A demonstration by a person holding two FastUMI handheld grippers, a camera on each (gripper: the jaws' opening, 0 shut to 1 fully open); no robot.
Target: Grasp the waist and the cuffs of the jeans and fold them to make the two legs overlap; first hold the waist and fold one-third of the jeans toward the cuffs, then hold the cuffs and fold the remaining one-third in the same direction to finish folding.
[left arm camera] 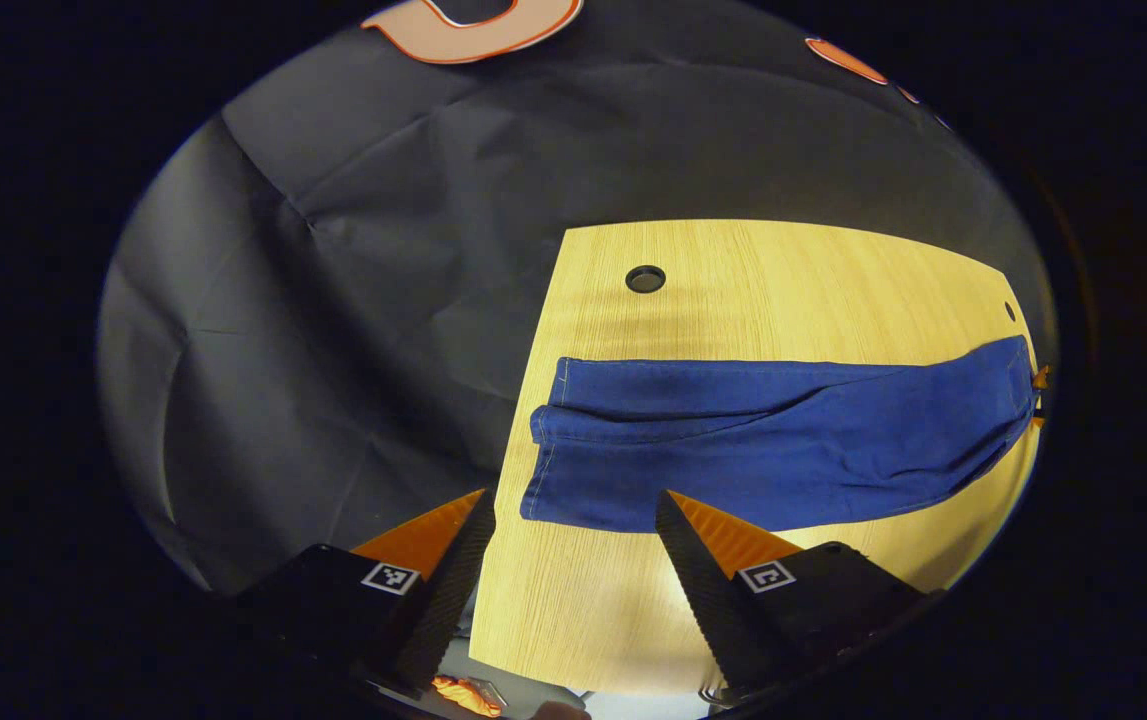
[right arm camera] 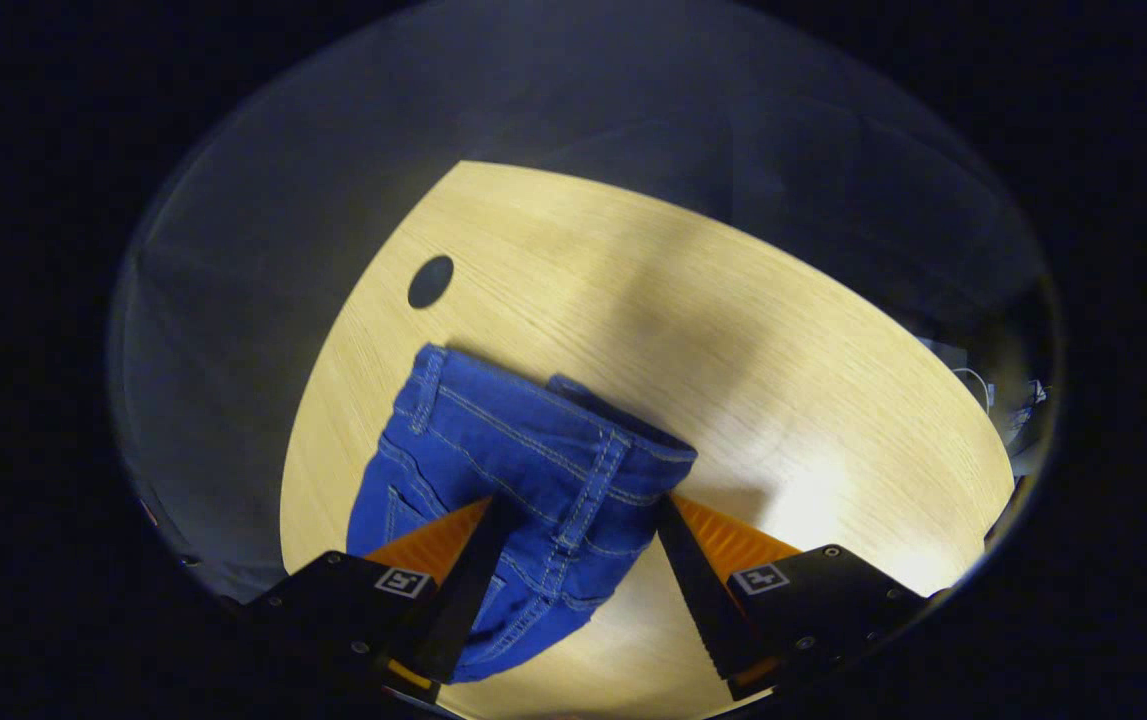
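jeans (left arm camera: 773, 440) flat on table (left arm camera: 753, 270), left tool (left arm camera: 573, 530) agape, right tool (right arm camera: 583, 520) agape over waist

In the left gripper view the far end of the jeans (left arm camera: 773, 440) is cut off at the picture's right edge, while in the right gripper view their lower part is covered by the left finger (right arm camera: 463, 590) of the tongs, and the small objects (right arm camera: 1018, 395) beyond the table (right arm camera: 733, 340) cannot be identified.
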